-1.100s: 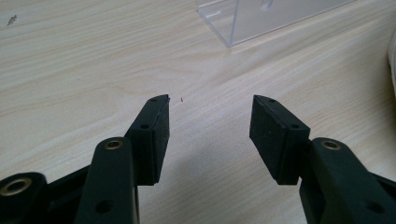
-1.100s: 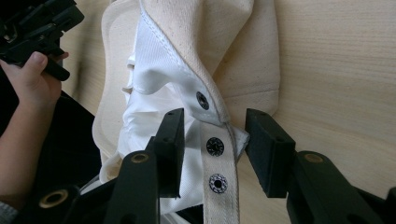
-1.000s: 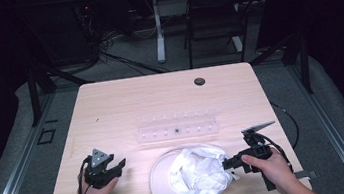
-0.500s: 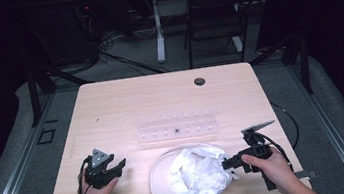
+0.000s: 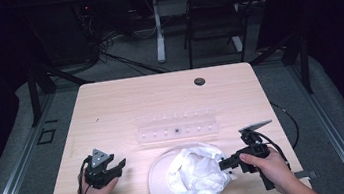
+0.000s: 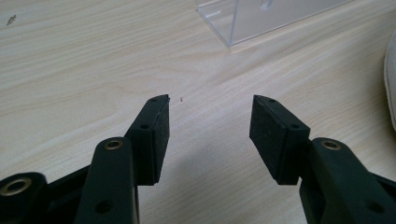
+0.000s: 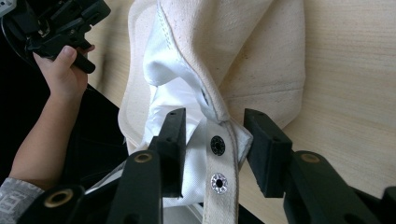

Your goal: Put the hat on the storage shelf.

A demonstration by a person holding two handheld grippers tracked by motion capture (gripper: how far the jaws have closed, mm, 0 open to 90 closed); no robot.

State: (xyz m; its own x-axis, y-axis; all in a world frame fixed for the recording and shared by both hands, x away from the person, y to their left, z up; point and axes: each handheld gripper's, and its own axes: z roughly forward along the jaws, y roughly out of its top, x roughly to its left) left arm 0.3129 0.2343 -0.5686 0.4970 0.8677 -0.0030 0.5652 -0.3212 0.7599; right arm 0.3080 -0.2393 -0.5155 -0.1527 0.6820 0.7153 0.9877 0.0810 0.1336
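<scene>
The left hand [image 5: 94,193] rests low on the near left part of the bench [image 5: 126,105], holding the left gripper [image 6: 210,128] just above the wood with its jaws spread wide and nothing between them; they point toward the near corner of a clear plastic rack [image 5: 176,126] that stands across the middle of the bench. The right hand [image 5: 267,165] sits at the near right, forearm coming in from the bottom edge, and aims the right gripper [image 7: 212,140] leftward into the edge of a white cap [image 5: 190,177] lying crown-down at the near centre of the bench. In the right gripper view its jaws stand on either side of the cap's snap strap [image 7: 217,163], close to the bunched fabric, but whether they press on it cannot be told. The bench is pale wood with rounded corners and a small dark grommet [image 5: 199,81] near its far edge. Around it the room is dark, with grey floor, cables, a black chair [image 5: 212,16] and another table leg [image 5: 158,33] beyond.
</scene>
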